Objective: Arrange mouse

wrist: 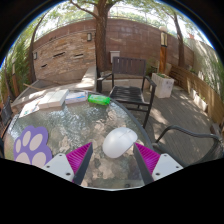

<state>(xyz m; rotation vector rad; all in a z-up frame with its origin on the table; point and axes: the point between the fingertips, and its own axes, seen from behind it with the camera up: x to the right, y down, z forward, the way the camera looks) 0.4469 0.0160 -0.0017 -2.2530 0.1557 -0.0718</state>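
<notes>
My gripper point(113, 158) wide open, empty. White mouse point(119, 141) between fingertips, gaps both sides, resting on glass table point(75, 125). Paw-print mousepad point(32, 146) alongside. Step: approach, I judge. Next: close on mouse. Beyond: green object point(98, 99), chair point(130, 82).

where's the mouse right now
In the gripper view the white mouse lies on the round glass table, between and just ahead of the open gripper fingers, untouched, with the purple paw-print pad to its left.
</notes>
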